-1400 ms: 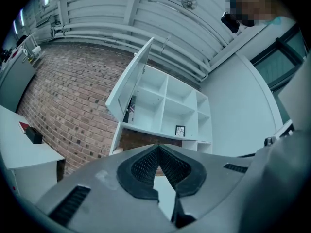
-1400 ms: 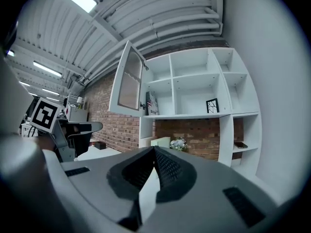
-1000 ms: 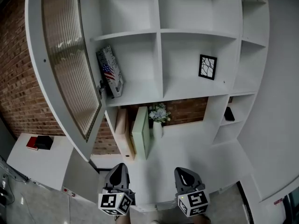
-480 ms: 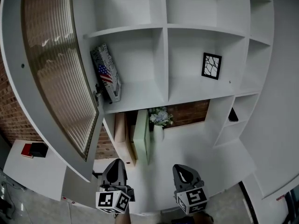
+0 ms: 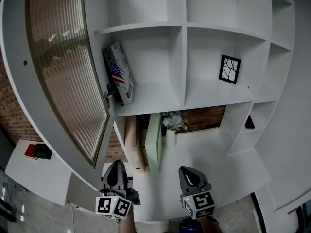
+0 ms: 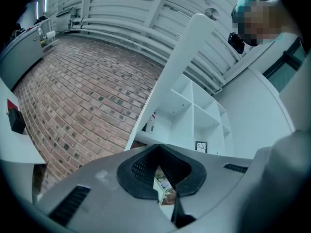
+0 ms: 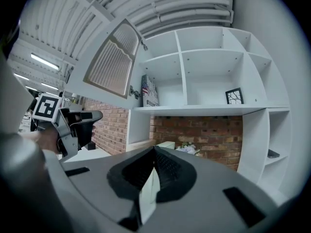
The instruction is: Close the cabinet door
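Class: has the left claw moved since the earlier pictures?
Yes. Against the upright green box, the left claw has shifted leftward, toward the lower corner of the open cabinet door.

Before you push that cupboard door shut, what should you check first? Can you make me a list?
1. Is the cabinet door shut? Not ok: it stands wide open.
2. Is the left gripper empty, jaws together? Ok.
3. Is the right gripper empty, jaws together? Ok.
4. Is the left gripper against the door? Not ok: it is below the door's lower edge, apart from it.
5. Is the flag-printed box clear of the door's swing? Cannot tell: it stands at the left end of its shelf.
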